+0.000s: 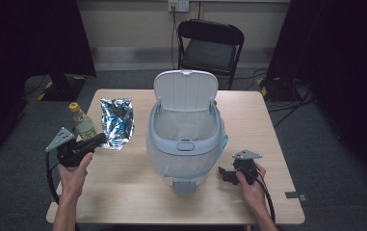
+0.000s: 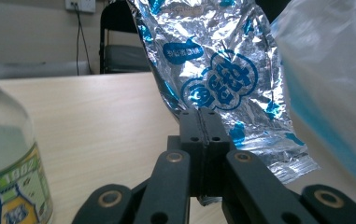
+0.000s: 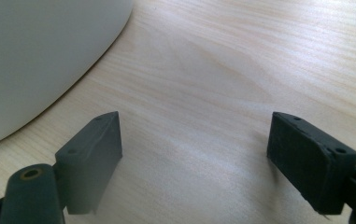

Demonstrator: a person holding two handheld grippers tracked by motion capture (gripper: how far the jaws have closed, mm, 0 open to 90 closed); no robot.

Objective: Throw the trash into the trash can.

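A crinkled silver foil bag with blue print (image 1: 117, 122) lies left of the bin; in the left gripper view the foil bag (image 2: 222, 70) rises just past my jaws. My left gripper (image 1: 98, 140) (image 2: 202, 116) is shut on the bag's near edge, with a sliver of foil showing under the jaws. A white bin (image 1: 184, 144) with its lid up and a clear liner stands mid-table. My right gripper (image 1: 223, 172) (image 3: 194, 154) rests open on the tabletop right of the bin wall (image 3: 35, 56), with nothing between its jaws.
A clear bottle with a yellow cap (image 1: 81, 122) (image 2: 7, 163) stands close to the left of my left gripper. The bin's liner (image 2: 334, 93) is near the bag's right side. A black folding chair (image 1: 210, 45) stands beyond the wooden table (image 1: 137, 192).
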